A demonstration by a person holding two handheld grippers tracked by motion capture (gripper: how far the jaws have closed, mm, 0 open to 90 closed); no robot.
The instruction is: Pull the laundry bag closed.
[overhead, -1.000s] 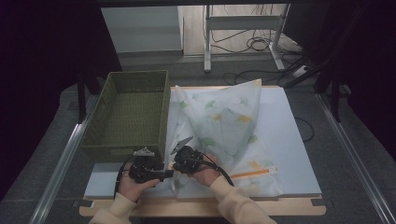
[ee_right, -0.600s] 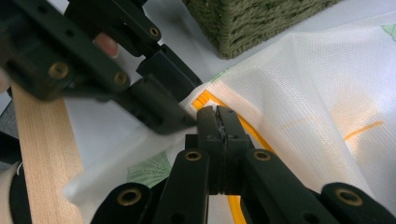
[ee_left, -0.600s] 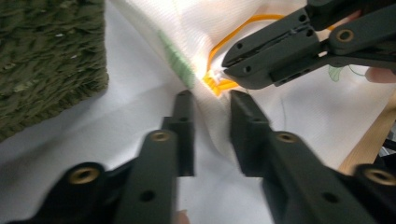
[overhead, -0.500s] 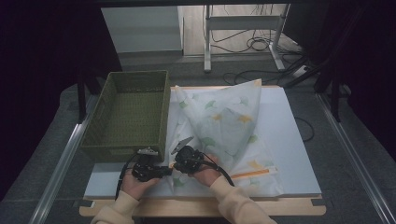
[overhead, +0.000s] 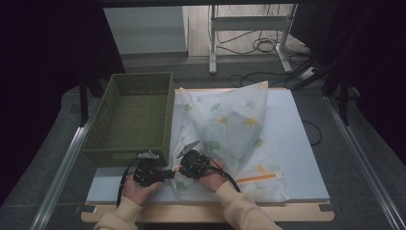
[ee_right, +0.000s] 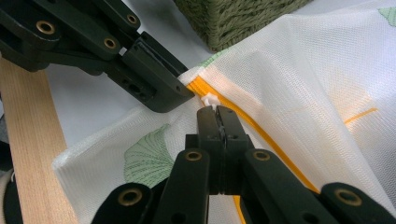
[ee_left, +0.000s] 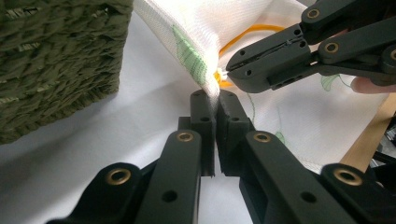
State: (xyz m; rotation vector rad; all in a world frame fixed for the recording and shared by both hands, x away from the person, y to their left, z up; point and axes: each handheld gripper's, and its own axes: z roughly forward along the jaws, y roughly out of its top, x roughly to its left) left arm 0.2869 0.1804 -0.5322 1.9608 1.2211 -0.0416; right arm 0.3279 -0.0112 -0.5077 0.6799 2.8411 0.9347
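Note:
A white mesh bag (overhead: 234, 120) with green leaf prints and an orange zipper (ee_right: 261, 130) lies on the white board. At its near left corner my two grippers meet tip to tip. My left gripper (ee_left: 212, 100) has just been closing and now pinches the bag's corner fabric (ee_left: 205, 74) between its pads. My right gripper (ee_right: 215, 112) is shut on the small white zipper pull (ee_right: 210, 100) at the end of the zipper. In the high view, the left gripper (overhead: 170, 174) sits just left of the right gripper (overhead: 181, 168).
A green woven basket (overhead: 136, 76) stands on the board left of the bag, its near corner (ee_left: 56, 56) close to my left gripper. The table's wooden front edge (ee_right: 28, 140) runs just behind the hands. Cables lie on the floor beyond the table.
The left gripper's jaws have closed onto the bag's corner. Both hands and the bag keep their places.

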